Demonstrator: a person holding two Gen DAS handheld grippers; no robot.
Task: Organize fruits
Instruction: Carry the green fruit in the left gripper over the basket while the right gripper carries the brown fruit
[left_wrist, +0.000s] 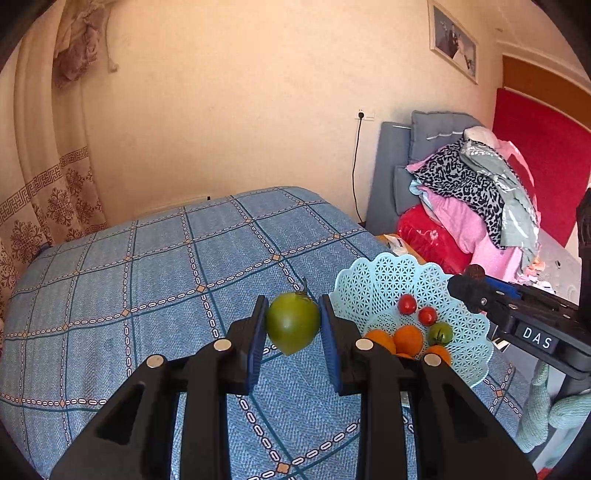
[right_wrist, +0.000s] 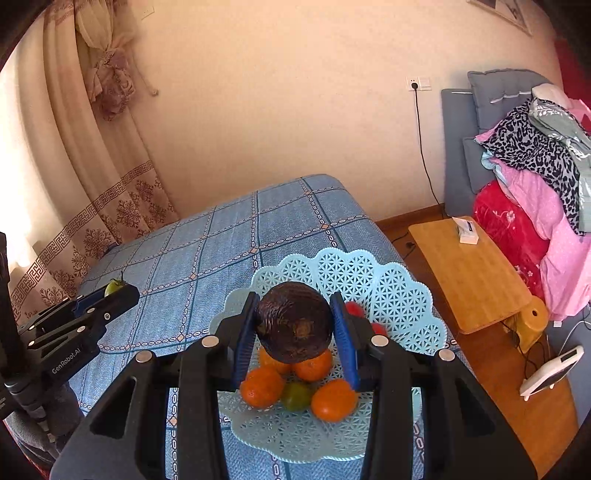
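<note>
Gripping green tomato (left_wrist: 293, 322): left claw (left_wrist: 293, 325) | right claw (right_wrist: 294, 325): dark fruit (right_wrist: 294, 322) over basket (right_wrist: 399, 295)

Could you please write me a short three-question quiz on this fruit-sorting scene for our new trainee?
1. True or false: the left gripper holds a green fruit.
2. What hangs above the light blue basket, between the right gripper's jaws?
A. an orange
B. a dark brown round fruit
C. nothing
3. Which orange-coloured fruit lies in the basket?

Key:
1. True
2. B
3. The oranges
</note>
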